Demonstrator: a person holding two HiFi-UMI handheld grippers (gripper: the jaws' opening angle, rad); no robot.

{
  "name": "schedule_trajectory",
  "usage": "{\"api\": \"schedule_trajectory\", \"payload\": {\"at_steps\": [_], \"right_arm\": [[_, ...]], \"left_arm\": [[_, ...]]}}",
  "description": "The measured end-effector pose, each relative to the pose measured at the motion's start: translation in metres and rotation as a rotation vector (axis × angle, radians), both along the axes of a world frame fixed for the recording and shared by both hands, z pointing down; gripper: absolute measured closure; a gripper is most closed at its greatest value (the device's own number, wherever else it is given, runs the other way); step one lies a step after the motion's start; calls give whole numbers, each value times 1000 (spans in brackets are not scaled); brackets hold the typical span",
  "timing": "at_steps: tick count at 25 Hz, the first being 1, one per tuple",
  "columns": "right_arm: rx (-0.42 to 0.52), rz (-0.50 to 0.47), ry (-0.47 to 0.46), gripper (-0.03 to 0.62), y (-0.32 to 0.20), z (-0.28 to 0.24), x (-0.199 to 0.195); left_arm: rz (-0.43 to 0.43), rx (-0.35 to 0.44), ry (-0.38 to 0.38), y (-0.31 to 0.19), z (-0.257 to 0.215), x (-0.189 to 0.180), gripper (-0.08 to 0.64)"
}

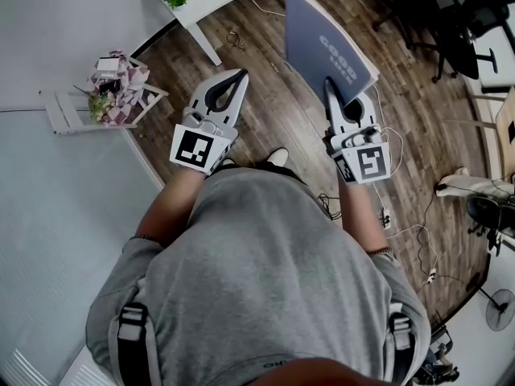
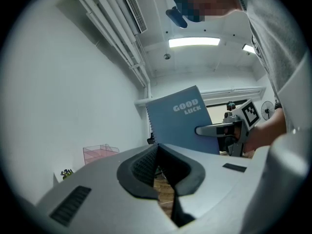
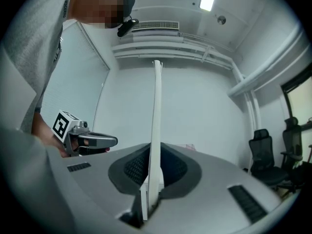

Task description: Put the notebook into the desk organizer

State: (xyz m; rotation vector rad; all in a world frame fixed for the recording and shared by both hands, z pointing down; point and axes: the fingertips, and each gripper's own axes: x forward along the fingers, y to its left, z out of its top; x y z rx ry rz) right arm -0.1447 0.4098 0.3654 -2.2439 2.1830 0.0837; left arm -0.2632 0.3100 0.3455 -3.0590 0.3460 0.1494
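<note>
Right gripper (image 1: 329,84) clenched on one edge of the blue notebook (image 1: 322,45), which stands upright in the air over the wooden floor (image 1: 265,115), lettered cover facing the left gripper (image 1: 240,74), jaws pressed together, empty, held alongside.

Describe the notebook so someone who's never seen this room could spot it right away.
Over the wooden floor, find the right gripper held out in front of the person. The notebook stands upright, clamped between its jaws. It is a flat blue-grey book with GOOD LUCK in white on the cover, and it is the only thing either gripper holds.
</note>
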Motion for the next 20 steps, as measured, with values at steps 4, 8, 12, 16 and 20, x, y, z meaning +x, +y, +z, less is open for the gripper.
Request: {"api": "schedule_trajectory", "payload": {"at_steps": [4, 8, 12, 16, 20], "right_arm": [[1, -24, 6, 554, 1, 0, 10], [19, -27, 4, 554, 0, -5, 20], [-2, -25, 14, 554, -2, 2, 29], [-5, -23, 2, 554, -7, 6, 40], [31, -3, -12, 554, -23, -5, 51]], "left_arm": [[-11, 3, 6, 8, -1, 14, 541], [-19, 6, -9, 14, 3, 28, 541], [-11, -8, -28, 13, 7, 40, 541], [-7, -6, -31, 5, 9, 54, 541], [4, -7, -26, -9, 12, 70, 541]]}}
